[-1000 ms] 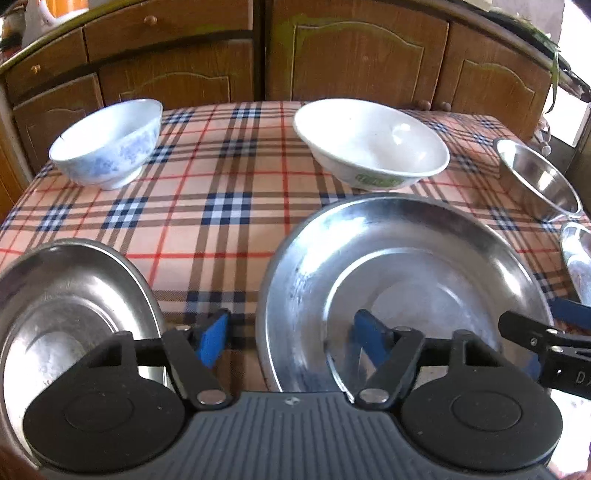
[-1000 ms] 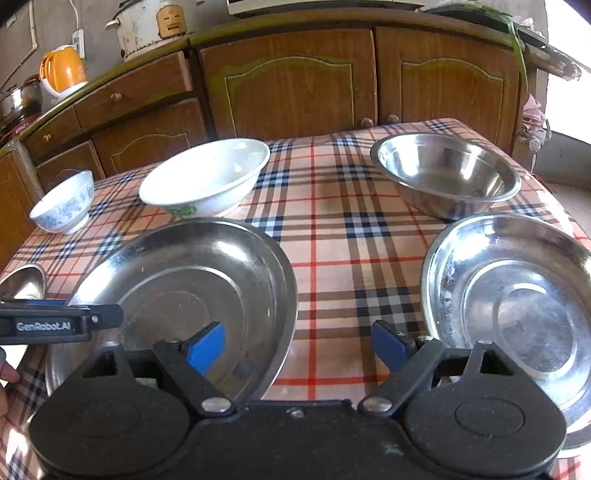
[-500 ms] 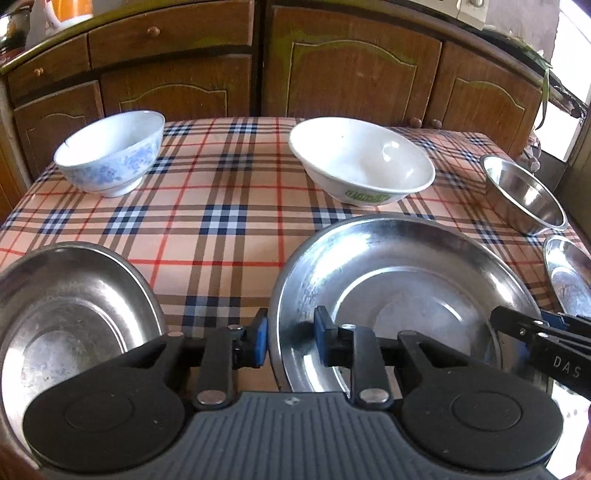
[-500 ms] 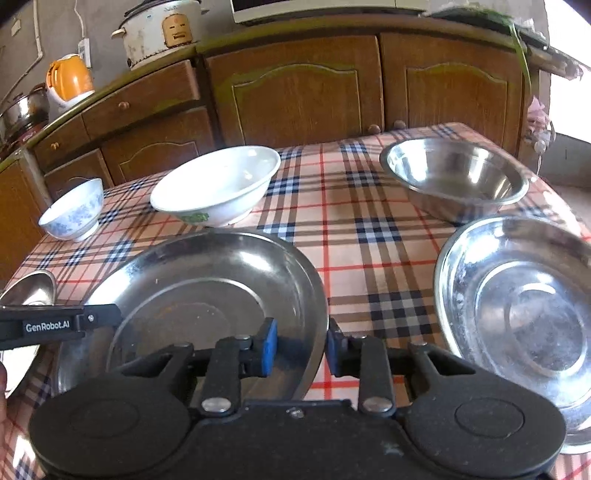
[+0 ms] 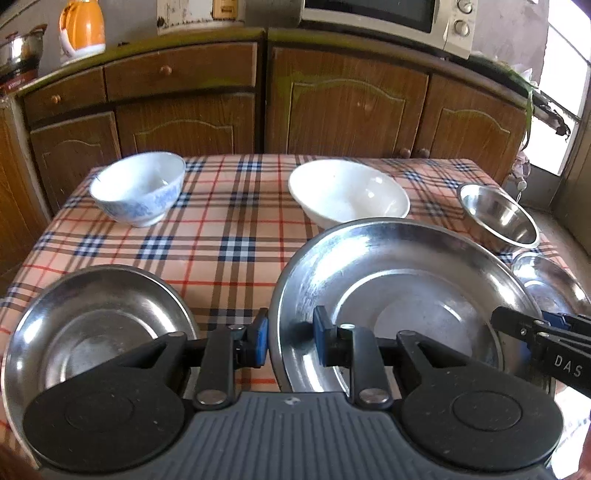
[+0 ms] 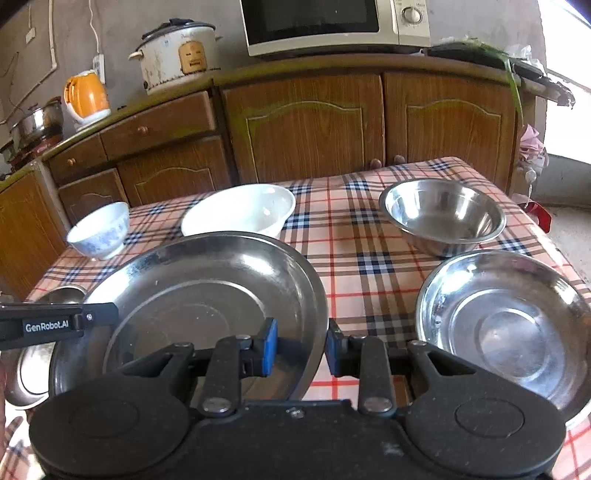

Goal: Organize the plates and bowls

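plate (image 5: pixel 402 280) rim pinched between claw (image 5: pixel 290 341) pads

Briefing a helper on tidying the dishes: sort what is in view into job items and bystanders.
Job:
large steel plate, gripped on opposite rims by left gripper and right gripper
left steel plate
right steel plate
steel bowl
white bowl
blue-patterned bowl

Bystanders:
microwave
rice cooker
orange kettle
cabinets

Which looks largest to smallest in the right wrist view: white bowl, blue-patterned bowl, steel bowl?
1. steel bowl
2. white bowl, close to the steel one; the held plate hides its base, so unsure
3. blue-patterned bowl, clearly smallest
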Demonstrator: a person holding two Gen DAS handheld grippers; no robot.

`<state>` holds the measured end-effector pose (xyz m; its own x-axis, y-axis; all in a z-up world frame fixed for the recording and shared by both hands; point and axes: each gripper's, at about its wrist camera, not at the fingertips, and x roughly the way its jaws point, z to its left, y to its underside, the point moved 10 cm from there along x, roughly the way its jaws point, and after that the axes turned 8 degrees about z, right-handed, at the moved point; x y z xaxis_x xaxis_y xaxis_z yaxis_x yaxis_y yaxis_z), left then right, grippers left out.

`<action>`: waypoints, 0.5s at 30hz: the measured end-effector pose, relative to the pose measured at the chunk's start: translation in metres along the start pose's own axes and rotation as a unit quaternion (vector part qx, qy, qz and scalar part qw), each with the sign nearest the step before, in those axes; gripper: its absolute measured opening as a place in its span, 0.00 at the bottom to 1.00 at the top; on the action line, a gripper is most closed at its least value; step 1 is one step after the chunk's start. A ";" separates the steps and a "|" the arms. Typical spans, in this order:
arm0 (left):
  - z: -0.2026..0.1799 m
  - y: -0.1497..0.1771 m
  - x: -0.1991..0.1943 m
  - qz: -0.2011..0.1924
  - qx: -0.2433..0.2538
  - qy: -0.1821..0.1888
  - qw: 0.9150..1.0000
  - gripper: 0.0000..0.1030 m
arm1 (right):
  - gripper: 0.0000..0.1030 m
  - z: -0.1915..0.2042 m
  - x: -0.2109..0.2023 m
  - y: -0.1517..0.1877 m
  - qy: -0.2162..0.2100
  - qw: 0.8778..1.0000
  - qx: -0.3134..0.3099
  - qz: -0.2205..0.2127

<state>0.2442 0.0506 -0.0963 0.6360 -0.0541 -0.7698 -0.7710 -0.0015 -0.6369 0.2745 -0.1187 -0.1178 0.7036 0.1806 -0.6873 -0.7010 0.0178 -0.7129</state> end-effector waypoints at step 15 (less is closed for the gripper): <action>-0.004 0.014 -0.052 -0.023 0.000 0.002 1.000 0.23 | 0.33 0.008 -0.062 0.010 -0.007 1.000 -0.001 -0.021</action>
<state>0.1999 0.0496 -0.0647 0.6704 -0.0582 -0.7397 -0.7411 -0.0035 -0.6714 0.2233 -0.1218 -0.0809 0.7304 0.1943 -0.6548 -0.6709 0.0242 -0.7412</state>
